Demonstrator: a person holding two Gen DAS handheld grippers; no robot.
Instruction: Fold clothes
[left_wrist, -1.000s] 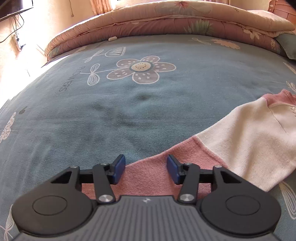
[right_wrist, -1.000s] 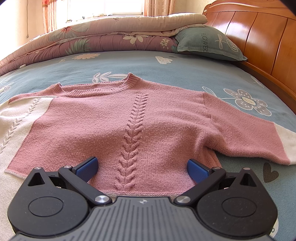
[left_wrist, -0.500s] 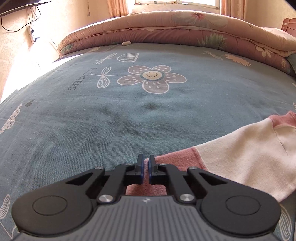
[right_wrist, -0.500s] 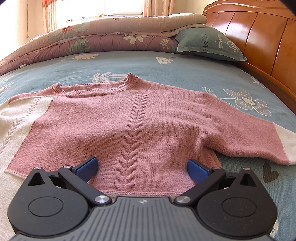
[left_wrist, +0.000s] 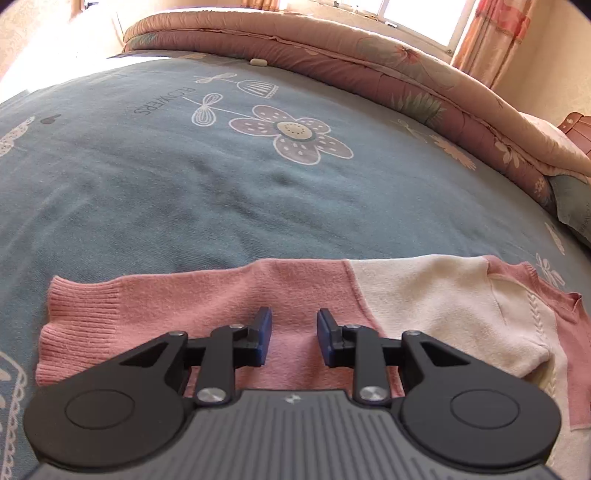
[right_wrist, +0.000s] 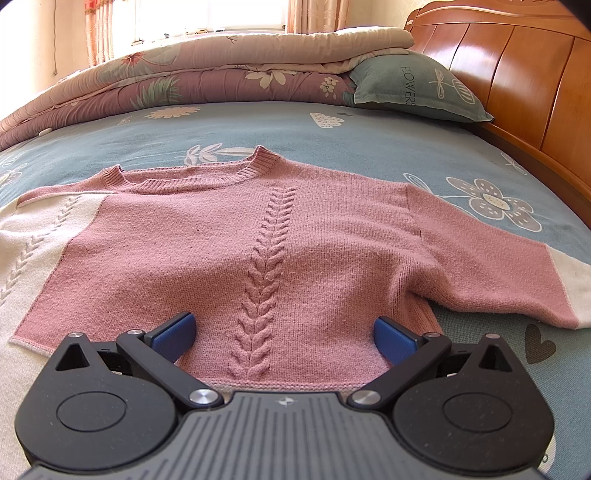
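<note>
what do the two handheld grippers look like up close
Both match: the left gripper and right gripper each have a grey ribbed body with a small pinwheel mark, two round black housings with a circular recess, black link arms on silver pivot screws, and blue pads on the fingers. No cables, hands or sleeves show.

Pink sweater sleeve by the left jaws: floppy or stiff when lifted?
Likely floppy: the sleeve is soft knit lying limp on the bedsheet. Probably light, and should grip rather than slip, given its fuzzy ribbed cuff.
</note>
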